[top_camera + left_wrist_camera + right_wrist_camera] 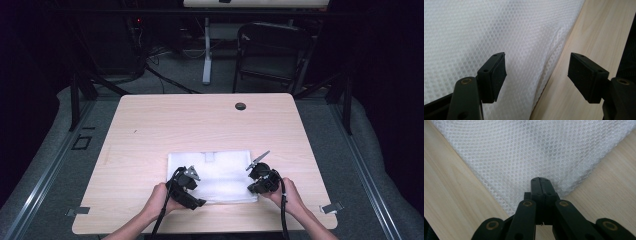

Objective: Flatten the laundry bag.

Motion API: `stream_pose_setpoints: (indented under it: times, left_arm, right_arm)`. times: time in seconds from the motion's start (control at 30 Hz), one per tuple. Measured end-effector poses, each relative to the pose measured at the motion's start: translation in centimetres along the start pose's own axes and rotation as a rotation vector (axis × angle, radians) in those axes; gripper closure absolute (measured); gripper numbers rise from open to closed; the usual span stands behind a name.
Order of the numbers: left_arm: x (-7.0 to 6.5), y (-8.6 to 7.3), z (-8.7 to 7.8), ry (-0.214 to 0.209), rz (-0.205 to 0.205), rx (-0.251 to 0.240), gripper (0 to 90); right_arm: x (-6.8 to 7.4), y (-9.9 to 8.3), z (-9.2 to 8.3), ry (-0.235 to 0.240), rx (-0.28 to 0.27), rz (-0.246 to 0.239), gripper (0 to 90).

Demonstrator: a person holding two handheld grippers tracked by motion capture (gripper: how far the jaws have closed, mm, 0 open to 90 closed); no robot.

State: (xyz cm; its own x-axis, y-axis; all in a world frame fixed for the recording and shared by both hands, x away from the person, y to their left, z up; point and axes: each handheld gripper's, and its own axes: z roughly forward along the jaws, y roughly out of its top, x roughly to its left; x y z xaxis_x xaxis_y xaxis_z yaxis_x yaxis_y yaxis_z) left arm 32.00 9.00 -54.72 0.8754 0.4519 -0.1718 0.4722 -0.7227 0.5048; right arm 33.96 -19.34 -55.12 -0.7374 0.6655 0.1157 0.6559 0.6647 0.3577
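Left gripper [192,187] sits at the near left corner of the mesh cloth [220,172], jaws apart with the cloth edge between them, pads not pressing. My right gripper [257,184] has its jaws together at the near right corner; I cannot tell whether cloth is pinched. I see the cloth flat on the table [150,130], near-centre.

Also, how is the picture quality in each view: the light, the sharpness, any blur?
High view: table evenly lit, room behind dark, white mesh cloth nearly washed out. Left gripper view: left gripper pads sharp, cloth's far weave soft, a faint shadow along the cloth's fold. Right gripper view: right gripper and weave sharp, soft light, no glare.
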Motion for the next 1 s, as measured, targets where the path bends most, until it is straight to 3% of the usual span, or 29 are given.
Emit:
stream_pose_setpoints:
  times: [0.1,0.23,0.4,0.7,1.0]
  left_arm:
    - [-0.7,0.9,0.5,-0.004,0.046,0.001,33.1]
    - [-1.1,1.7,1.7,0.005,0.082,0.029,43.0]
    - [-0.8,2.0,2.4,0.042,0.074,0.043,55.6]
    - [-1.3,2.0,2.6,0.095,0.125,0.048,69.0]
    - [-1.1,1.7,2.6,0.108,0.143,0.028,85.6]
  right_arm:
    - [0.0,0.0,0.0,0.003,-0.003,0.001,90.0]
    - [0.0,0.0,0.0,0.006,-0.002,0.004,90.0]
    - [0.0,-0.1,0.1,0.011,-0.017,0.011,90.0]
    - [0.3,-0.1,-0.5,-0.007,-0.027,-0.003,89.4]
    - [1.2,0.0,-1.5,-0.006,-0.081,-0.041,90.0]
